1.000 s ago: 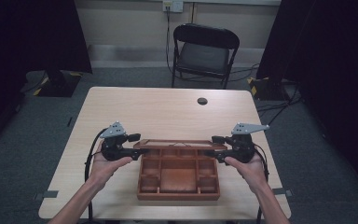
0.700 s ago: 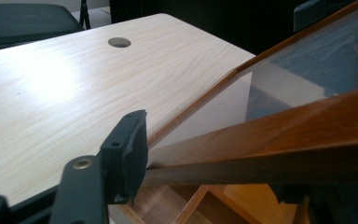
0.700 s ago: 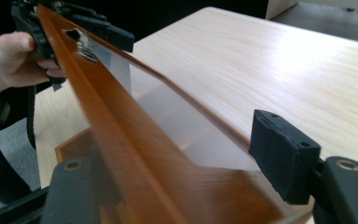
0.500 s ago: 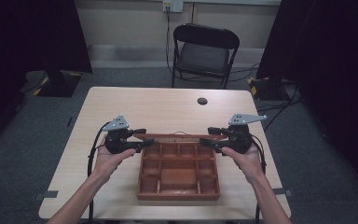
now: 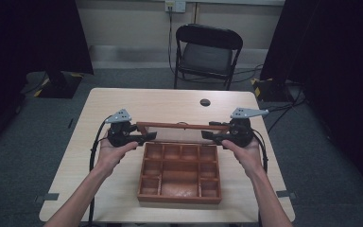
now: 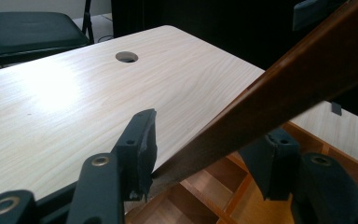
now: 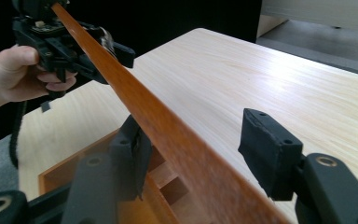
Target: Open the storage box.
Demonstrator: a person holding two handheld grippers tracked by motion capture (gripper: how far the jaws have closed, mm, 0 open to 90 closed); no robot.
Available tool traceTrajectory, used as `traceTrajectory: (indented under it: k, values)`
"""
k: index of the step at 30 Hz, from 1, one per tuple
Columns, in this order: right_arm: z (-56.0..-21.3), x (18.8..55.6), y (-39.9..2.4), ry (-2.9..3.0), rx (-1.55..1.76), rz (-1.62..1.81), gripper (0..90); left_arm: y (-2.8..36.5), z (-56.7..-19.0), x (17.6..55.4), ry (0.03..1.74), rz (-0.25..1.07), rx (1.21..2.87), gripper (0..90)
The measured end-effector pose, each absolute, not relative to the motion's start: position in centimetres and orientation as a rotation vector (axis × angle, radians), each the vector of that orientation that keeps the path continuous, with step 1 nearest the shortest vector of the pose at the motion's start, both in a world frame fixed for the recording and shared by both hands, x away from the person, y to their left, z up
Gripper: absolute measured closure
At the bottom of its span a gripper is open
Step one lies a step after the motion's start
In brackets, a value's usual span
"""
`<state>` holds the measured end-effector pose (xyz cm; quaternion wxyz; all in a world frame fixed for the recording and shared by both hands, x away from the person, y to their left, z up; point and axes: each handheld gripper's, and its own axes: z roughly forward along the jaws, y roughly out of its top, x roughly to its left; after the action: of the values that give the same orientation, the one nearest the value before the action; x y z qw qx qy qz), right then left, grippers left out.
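Both grippers hang above the middle of the pale wooden table (image 5: 123,99), the left gripper (image 5: 144,137) and the right gripper (image 5: 209,136) facing each other with a long brown wooden slat (image 5: 182,126) spanning the gap between them. In the left gripper view the slat (image 6: 279,88) runs slantwise between the spread jaws, touching the left pad near its base and apart from the right one, so that gripper is released rather than clamped. The right gripper view shows the same: the slat (image 7: 163,126) lies against one pad with a clear gap to the other, jaws spread. Just below, toward the near edge of the table, sits a brown wooden compartment tray (image 5: 179,197), with small cells along its far and side walls and a larger one in the middle. A round cable hole (image 5: 205,102) sits near the table's far edge. Beyond it stands a black folding chair (image 5: 207,52) on grey carpet, with dark curtains at either side and a wall socket behind.
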<state>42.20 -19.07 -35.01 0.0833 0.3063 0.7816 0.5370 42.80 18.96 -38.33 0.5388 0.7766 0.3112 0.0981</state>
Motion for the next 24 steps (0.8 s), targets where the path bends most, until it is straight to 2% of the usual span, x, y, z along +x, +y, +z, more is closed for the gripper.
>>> traceTrajectory:
  k: [17, 24]
  values:
    - [-35.8, 42.3, -19.1, 2.314, 0.932, 1.610, 41.0, 19.0, -38.7, 42.5, 0.722, 0.259, 1.855, 49.1]
    - [-36.5, 42.5, -19.5, 2.289, 0.963, 1.624, 42.6, 19.1, -38.9, 42.8, 0.732, 0.251, 1.848, 49.4]
